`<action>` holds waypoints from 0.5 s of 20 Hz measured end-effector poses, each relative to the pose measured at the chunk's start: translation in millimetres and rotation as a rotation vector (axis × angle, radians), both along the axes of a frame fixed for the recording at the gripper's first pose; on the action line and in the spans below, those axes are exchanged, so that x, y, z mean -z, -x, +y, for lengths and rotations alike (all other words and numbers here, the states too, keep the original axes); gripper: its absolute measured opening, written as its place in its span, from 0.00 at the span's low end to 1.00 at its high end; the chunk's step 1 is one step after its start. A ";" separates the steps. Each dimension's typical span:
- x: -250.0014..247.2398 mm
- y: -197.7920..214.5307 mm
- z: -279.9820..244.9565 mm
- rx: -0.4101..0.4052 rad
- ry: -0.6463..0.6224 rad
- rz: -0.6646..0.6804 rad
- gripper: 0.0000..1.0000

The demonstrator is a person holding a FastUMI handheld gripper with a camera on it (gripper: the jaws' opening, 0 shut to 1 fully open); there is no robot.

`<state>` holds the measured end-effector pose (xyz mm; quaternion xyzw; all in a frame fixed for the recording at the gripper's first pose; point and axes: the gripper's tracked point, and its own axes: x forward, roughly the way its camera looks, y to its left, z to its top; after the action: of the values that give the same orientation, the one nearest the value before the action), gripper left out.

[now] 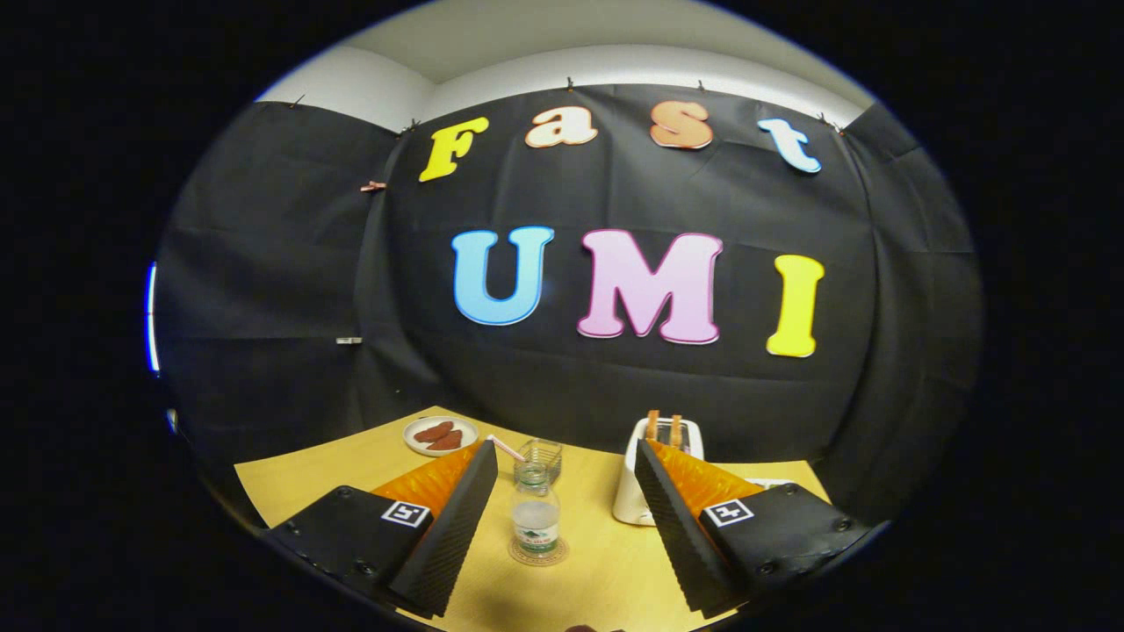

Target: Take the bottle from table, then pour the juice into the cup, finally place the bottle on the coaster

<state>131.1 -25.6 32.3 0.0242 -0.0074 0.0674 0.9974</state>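
Gripper [566, 456]: fingers spread wide apart, gripping nothing, held above the near part of the table [307, 483].

Bottle [536, 513]: small, clear, cap off at the neck, standing upright on the coaster [537, 553]. The coaster is round and lies flat on the table; the bottle's base sits within its rim. Both lie between the two fingers, closer to the left finger [457, 527] than to the right finger [676, 535], and touch neither. The bottle carries a label around its lower half; the liquid level inside cannot be judged.

Cup [543, 456]: clear glass, upright, just beyond the bottle on the far side. A straw [507, 448] leans out of it toward the left. Whether it holds juice cannot be told.

Plate [441, 435]: white, at the far left of the table, bearing two reddish-brown pieces of food.

Toaster [654, 478]: white, to the right of the bottle, partly hidden behind the right finger, with two slices standing up out of its slots.

Table surface: light wood, backed by the black cloth wall of the booth.
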 end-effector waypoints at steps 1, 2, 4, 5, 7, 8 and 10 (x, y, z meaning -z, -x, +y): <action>-3.8 13.5 -9.3 0.024 -0.015 0.004 0.97; -6.0 27.6 -20.4 0.054 -0.028 0.009 0.97; -4.4 52.0 -38.8 0.104 -0.025 0.014 0.97; 0.3 62.4 -49.4 0.135 -0.007 0.019 0.97; 10.8 82.0 -63.0 0.179 0.003 0.047 0.97; 12.6 89.5 -65.7 0.189 -0.008 0.050 0.97; 13.6 101.8 -70.7 0.207 -0.017 0.050 0.97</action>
<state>29.3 -96.4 18.7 0.0332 0.0143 -0.0368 0.9987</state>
